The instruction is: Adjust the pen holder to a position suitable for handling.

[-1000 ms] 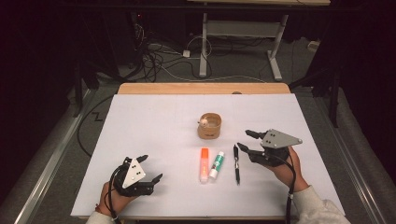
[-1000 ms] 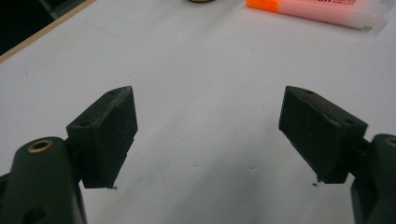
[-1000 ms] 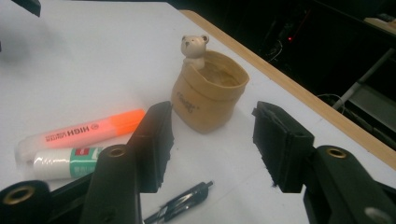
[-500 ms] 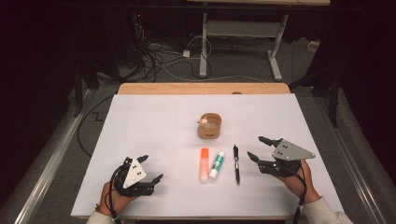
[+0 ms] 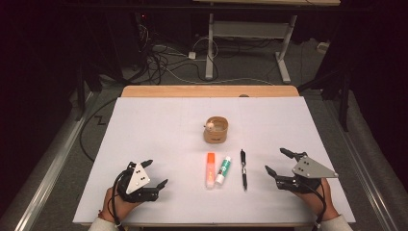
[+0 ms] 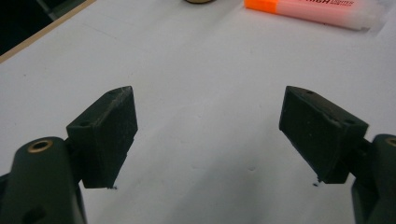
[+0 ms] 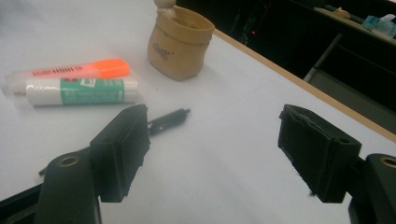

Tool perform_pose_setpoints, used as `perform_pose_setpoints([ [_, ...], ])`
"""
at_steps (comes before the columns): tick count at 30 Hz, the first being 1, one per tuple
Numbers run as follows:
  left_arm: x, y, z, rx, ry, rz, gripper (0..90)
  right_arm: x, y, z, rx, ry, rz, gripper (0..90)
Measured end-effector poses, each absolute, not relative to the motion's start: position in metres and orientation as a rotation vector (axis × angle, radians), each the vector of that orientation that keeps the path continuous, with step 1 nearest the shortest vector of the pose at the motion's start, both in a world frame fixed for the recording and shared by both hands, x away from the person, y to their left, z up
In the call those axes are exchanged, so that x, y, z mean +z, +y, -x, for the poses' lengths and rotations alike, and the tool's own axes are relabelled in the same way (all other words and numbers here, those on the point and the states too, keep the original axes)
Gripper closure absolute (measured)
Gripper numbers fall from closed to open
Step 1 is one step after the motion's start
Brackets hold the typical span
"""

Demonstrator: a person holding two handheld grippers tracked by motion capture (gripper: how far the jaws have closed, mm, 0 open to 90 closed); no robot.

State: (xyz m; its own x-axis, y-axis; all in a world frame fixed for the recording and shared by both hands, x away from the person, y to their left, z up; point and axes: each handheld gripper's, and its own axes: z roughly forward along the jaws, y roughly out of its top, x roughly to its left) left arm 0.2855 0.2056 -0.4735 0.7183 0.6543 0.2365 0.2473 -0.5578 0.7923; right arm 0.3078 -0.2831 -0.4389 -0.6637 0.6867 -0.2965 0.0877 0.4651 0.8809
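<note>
The right gripper is held wide open near the surface's front-right corner, beside the pen. The left gripper is open too. The pen is best straddled mid-barrel, jaws squared across it.

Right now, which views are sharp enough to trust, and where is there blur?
High view: table evenly lit, surroundings dark. Left gripper view: highlighter soft-focused, near the top edge. Right gripper view: glue stick and cup are reasonably sharp; background dark.
</note>
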Motion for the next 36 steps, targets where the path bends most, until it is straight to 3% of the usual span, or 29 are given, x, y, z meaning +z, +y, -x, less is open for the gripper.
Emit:
perform_pose_setpoints([
  [16,-0.472,0.194,-0.294,0.642,0.653,-2.143,18.6,-0.461,-0.293,-0.282,1.145,2.110,-0.684,25.4],
  [36,-0.474,0.198,-0.293,0.643,0.638,-2.141,18.6,-0.463,-0.284,-0.289,1.145,2.156,-0.742,25.9],
])
